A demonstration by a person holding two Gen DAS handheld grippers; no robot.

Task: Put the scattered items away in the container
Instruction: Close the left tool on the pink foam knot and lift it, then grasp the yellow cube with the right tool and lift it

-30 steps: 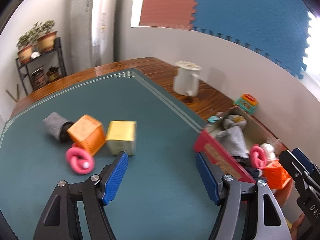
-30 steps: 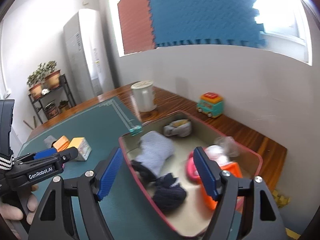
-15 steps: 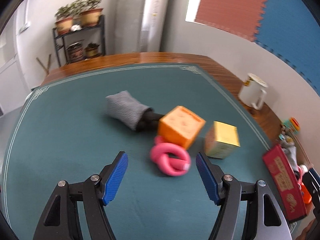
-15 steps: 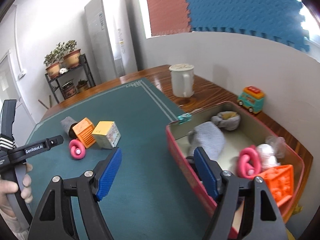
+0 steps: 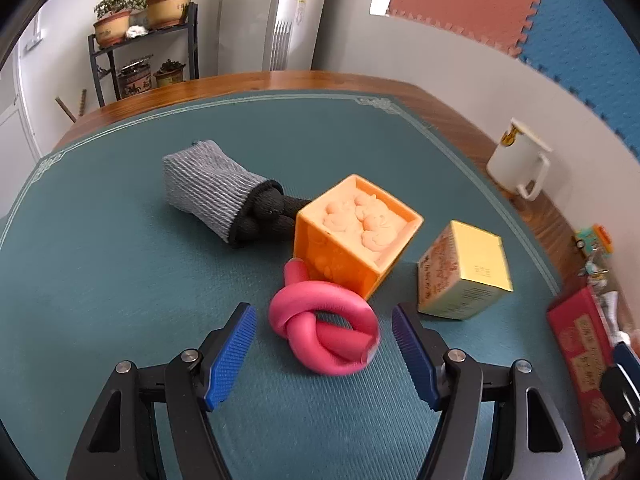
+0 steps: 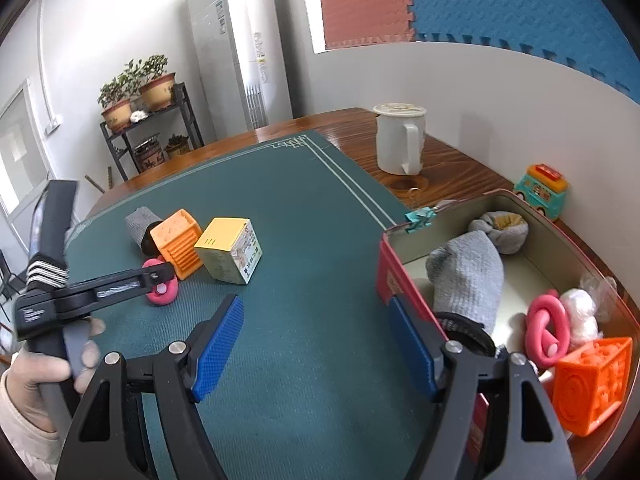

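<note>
My left gripper (image 5: 322, 354) is open, its blue pads on either side of a pink knotted foam ring (image 5: 324, 326) on the green mat. Behind the ring lie an orange cube (image 5: 356, 232), a yellow box (image 5: 464, 270) and a grey-and-black sock roll (image 5: 224, 194). My right gripper (image 6: 316, 342) is open and empty over the mat, beside the red-walled container (image 6: 390, 264). The container holds grey socks (image 6: 468, 276), a pink ring (image 6: 546, 330), an orange cube (image 6: 592, 380) and white balls. The left gripper also shows in the right wrist view (image 6: 160, 276).
A white mug (image 6: 400, 138) and a small toy bus (image 6: 542, 190) stand on the wooden table beyond the mat. The wall runs close behind the container. A plant shelf (image 6: 148, 120) and a tall air conditioner stand past the table's far end.
My left gripper has swung left from the container and closed in on the pink ring. My right gripper has drawn back from over the container to the mat beside it.
</note>
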